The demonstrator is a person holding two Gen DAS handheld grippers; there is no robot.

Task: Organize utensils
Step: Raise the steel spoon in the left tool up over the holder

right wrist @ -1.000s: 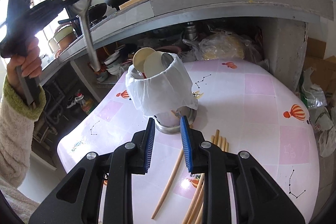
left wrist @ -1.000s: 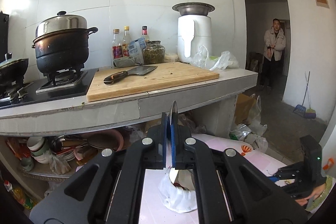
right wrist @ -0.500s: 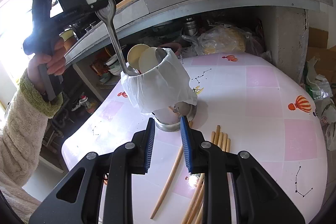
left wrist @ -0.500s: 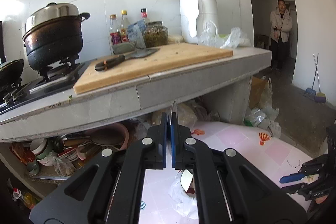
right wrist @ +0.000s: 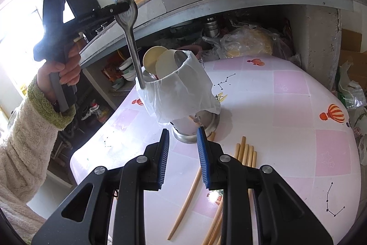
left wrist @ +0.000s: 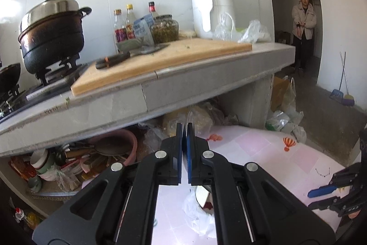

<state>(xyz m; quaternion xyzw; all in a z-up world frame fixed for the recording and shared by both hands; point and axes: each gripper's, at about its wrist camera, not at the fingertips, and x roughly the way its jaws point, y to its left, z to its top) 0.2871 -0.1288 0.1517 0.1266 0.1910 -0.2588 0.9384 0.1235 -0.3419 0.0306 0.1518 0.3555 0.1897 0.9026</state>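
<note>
Left tongs pinch a spoon over the bag-lined holder.

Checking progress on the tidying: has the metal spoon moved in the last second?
Yes. The spoon has come down and right, toward the bag-covered holder.

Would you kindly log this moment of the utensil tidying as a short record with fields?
left tool: shut on the metal spoon, gripping its bowl end
spoon position: handle tip down at the rim of the utensil holder
holder: steel cup draped with a white plastic bag, two pale spoons inside
right tool: open, empty, pointing at the holder's base
chopsticks: lying loose on the pink table, beside the holder
</note>
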